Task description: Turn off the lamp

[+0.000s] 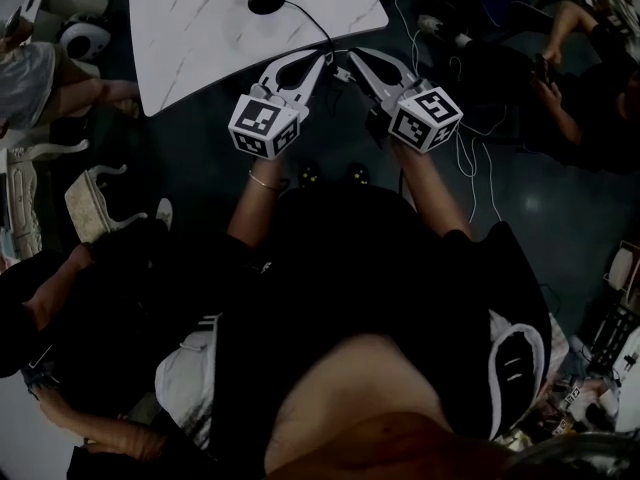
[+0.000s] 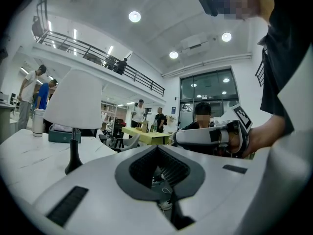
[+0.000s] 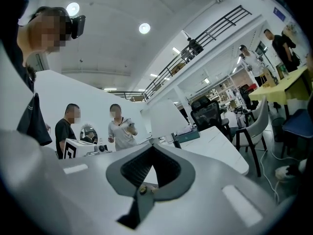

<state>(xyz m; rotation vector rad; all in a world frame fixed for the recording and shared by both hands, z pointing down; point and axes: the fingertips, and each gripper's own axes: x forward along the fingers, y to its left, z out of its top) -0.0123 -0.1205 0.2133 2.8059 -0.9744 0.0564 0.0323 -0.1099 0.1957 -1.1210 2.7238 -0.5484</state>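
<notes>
Both sat level at the near edge of the white marble-look table: left gripper and right gripper, jaws pinched together on nothing I could see. The upright white-shaded lamp with a black stem stood further in past the tips, roughly equally near to both, and its black cord trailed back toward them. Couldn't tell if it was lit.

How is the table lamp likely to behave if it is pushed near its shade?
Probably top-heavy: the lamp carries a wide shade on a thin stem over a small base, so a high push may tip it. Its cord looks floppy and could tug it.
</notes>
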